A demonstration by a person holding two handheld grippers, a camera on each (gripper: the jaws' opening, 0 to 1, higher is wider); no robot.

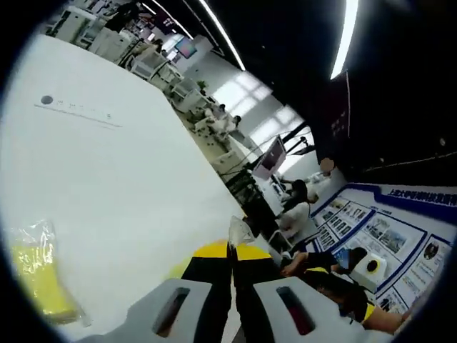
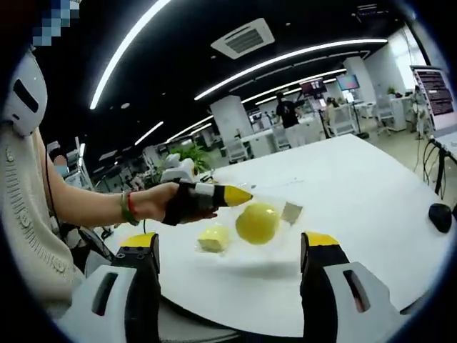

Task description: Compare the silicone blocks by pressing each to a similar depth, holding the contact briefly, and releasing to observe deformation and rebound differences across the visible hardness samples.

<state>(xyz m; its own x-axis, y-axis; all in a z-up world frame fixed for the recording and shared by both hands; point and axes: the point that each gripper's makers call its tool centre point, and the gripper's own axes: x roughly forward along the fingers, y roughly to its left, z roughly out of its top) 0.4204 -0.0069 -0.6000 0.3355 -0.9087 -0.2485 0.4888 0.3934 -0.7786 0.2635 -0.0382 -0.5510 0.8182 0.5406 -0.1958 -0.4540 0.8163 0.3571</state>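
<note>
Right gripper view, right tool (image 2: 230,251) open, left tool (image 2: 243,194) closed above yellow ball (image 2: 257,222), white table (image 2: 357,186)

Looks like I'm running this in a big open-plan lab or tech office — dark ceiling (image 2: 178,50) with long strip lights (image 2: 285,57) and a vent (image 2: 245,37) set into it. Rows of desks (image 2: 285,139) with chairs and monitors (image 2: 348,81) run far back, a person (image 2: 287,111) stands among them, and there's a potted plant (image 2: 191,155) by a pillar. I'm at a wide white table (image 2: 357,186). In the left gripper view a poster board (image 1: 385,229) with photos stands off to the side — feels like a research floor.
</note>
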